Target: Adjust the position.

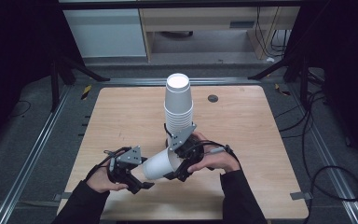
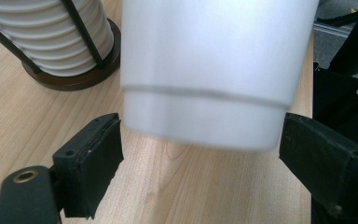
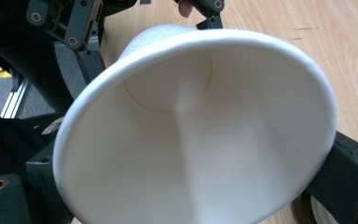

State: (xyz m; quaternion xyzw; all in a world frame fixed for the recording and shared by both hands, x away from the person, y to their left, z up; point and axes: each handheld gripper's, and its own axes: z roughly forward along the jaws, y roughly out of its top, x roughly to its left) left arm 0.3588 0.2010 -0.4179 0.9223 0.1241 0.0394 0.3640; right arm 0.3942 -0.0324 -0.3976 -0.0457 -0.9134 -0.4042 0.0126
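A single white paper cup (image 1: 161,163) lies on its side in the air, low over the wooden table (image 1: 242,140), near its front. My right gripper (image 1: 173,163) is shut on the cup's rim end; in the right gripper view its jaws flank the wide mouth (image 3: 191,140). My left gripper (image 1: 142,175) is open around the cup's base (image 2: 205,116), which looks blurred between the two pads (image 2: 95,163) without being pinched. Just behind the hands, a tall stack of white cups (image 1: 178,105) stands upright in a black wire holder on a dark round base (image 2: 74,79).
A small dark round grommet (image 1: 213,98) sits in the tabletop at the back right. Metal rails (image 1: 37,149) run along both sides of the table, cables (image 1: 317,154) lie on the floor at the right, and cabinets (image 1: 107,32) stand beyond the far edge.
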